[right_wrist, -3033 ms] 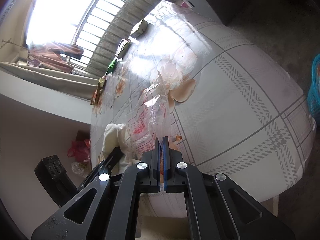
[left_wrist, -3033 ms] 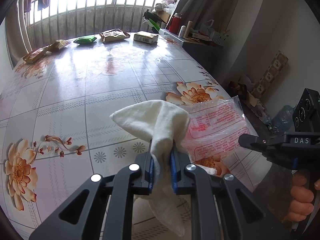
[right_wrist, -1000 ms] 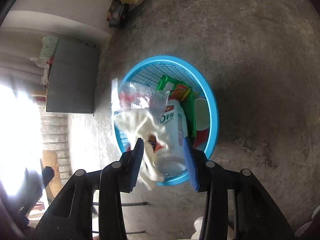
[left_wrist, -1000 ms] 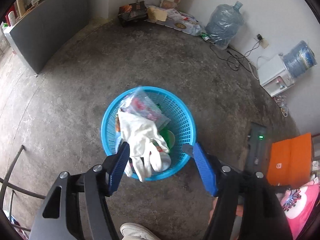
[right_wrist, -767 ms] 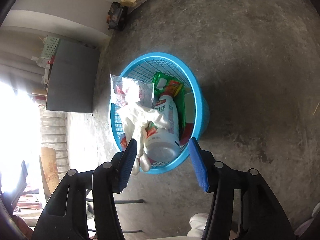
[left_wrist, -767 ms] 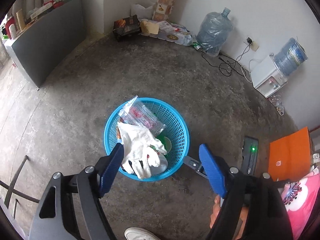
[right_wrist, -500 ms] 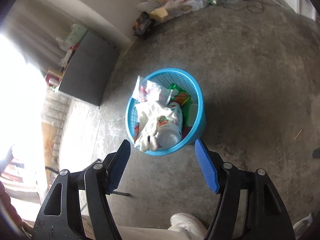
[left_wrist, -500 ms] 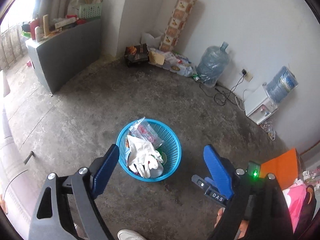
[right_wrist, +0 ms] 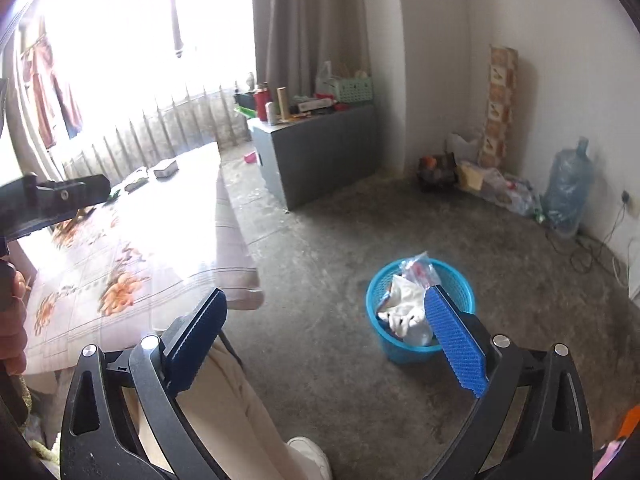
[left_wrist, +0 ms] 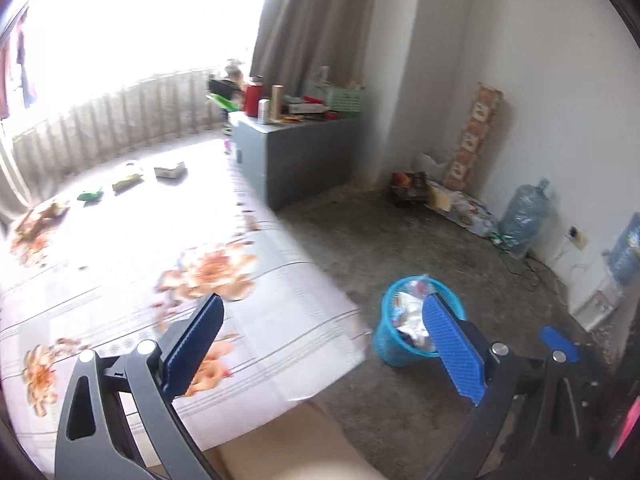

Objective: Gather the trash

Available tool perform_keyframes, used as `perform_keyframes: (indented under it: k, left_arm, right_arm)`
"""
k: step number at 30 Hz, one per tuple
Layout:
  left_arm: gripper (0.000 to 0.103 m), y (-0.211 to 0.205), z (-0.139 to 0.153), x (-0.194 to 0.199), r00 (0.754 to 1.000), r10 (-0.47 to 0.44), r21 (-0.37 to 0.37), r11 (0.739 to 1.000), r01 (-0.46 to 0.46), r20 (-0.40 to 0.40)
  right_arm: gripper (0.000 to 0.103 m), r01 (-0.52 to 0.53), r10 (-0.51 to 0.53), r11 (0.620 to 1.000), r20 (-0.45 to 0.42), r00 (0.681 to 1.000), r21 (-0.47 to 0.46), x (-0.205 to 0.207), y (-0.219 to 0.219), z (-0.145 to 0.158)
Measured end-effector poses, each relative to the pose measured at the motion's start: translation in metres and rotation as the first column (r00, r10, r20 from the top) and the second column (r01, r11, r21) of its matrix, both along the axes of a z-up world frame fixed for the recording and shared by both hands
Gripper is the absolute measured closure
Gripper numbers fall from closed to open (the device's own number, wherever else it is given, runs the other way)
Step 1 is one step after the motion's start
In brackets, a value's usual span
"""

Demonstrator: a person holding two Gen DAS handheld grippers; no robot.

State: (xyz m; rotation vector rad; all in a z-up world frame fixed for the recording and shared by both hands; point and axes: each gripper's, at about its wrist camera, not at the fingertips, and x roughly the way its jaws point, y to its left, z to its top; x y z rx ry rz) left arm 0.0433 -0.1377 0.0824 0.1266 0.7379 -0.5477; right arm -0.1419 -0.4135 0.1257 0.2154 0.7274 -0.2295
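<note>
Concrete floor [right_wrist: 340,248] is taking up most of both views, w/ the floral-cloth table [left_wrist: 120,264] sitting at left & a grey cabinet [right_wrist: 316,156] standing against the far wall by the curtain. Blue basket [right_wrist: 420,350] is standing on the floor, well apart from the table's edge, right of centre in both views. It is holding the trash: a white cloth [right_wrist: 404,312] is lying crumpled on top, w/ a clear plastic bag [right_wrist: 418,266] sticking up behind it.

Left gripper [left_wrist: 320,346] is opening, jaws spread wide, nothing between them. Its left pad is showing over the tablecloth, its right pad is overlapping the basket's near rim in the left wrist view, though the basket is lying well below & beyond it.

Right gripper [right_wrist: 326,338] is also opening, jaws wide, nothing between them; bare floor is showing in the gap. Basket is lying lower right of that gap, partly hidden behind the right pad.

Small packets [left_wrist: 170,170] are lying along the table's far edge, too blurred to read. A shoe [right_wrist: 310,456] & a beige trouser leg [right_wrist: 224,408] are showing below the right gripper.
</note>
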Motion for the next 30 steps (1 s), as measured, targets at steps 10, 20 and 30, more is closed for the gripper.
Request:
perform_keyframes:
  k: [10,20,30]
  left_arm:
    - [0.006,0.111,-0.022,-0.024,0.950,0.312,0.119,0.943,-0.310,0.005]
    - [0.006,0.145,-0.063,-0.041,0.869,0.486,0.173,0.867,-0.467,-0.095]
    - [0.006,0.140,-0.075,-0.045,0.861,0.497,0.232,0.855,-0.464,-0.112]
  right_arm:
    - [0.008,-0.181,0.177,0.983,-0.097,0.979,-0.039,0.013,0.084,-0.008]
    - [0.008,-0.236,0.226,0.971,-0.191,0.955,-0.032,0.027,0.117,-0.015]
    - [0.008,-0.229,0.197,0.967,-0.249,0.948,-0.108,0.021,0.122,-0.026]
